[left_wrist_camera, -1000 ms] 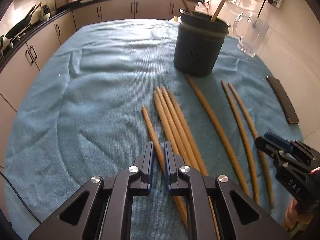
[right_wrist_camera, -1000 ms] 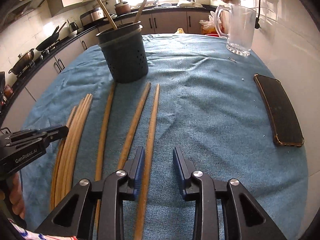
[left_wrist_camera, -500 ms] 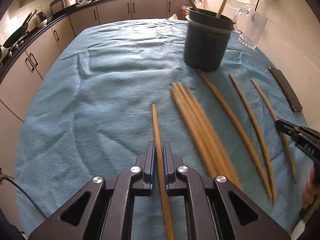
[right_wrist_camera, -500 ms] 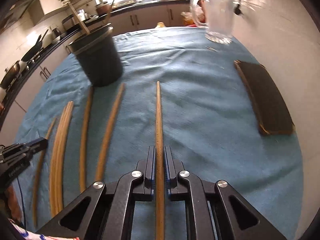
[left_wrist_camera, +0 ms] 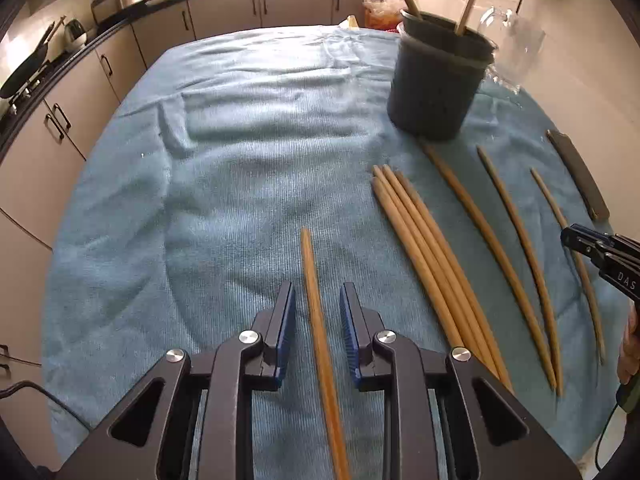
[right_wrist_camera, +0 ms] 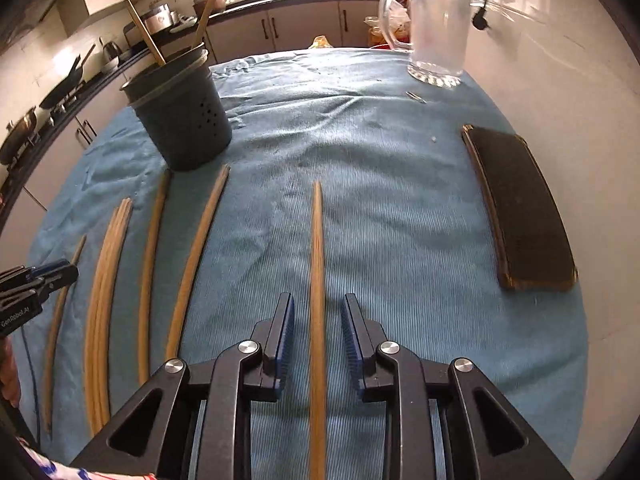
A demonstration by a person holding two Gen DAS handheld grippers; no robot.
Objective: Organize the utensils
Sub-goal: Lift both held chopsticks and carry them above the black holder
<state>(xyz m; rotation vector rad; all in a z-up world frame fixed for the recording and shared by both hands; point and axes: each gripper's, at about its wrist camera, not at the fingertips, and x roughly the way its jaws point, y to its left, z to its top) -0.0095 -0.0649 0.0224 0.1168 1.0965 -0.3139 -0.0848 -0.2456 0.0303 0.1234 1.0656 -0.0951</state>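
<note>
The left gripper [left_wrist_camera: 317, 322] is low in its own view, and its jaws are opening, with a small gap on each side of one wooden chopstick [left_wrist_camera: 316, 312] that lies between them on the cloth. The blue pads do not press on it. The right gripper [right_wrist_camera: 318, 326] is doing the same: its jaws are opening around another chopstick [right_wrist_camera: 317, 264], which lies flat between them and is not squeezed. Both sticks are long, thin and light brown, and they get thinner toward the far end. To the right of the left gripper lies a tight bunch of chopsticks [left_wrist_camera: 424, 252], side by side and touching. Past the bunch lie more single sticks, spread apart. All of them rest on a blue towel [left_wrist_camera: 240, 160] with soft wrinkles, which covers the table. Farther back stands a dark round holder [right_wrist_camera: 180, 116] with small holes, and two sticks stand up in it. A clear glass jug [right_wrist_camera: 436, 32] stands near the wall, and a dark phone [right_wrist_camera: 520, 208] lies flat on the right. At the very back are pale kitchen cabinets [left_wrist_camera: 224, 16] under a dark counter with pots and pans.
</note>
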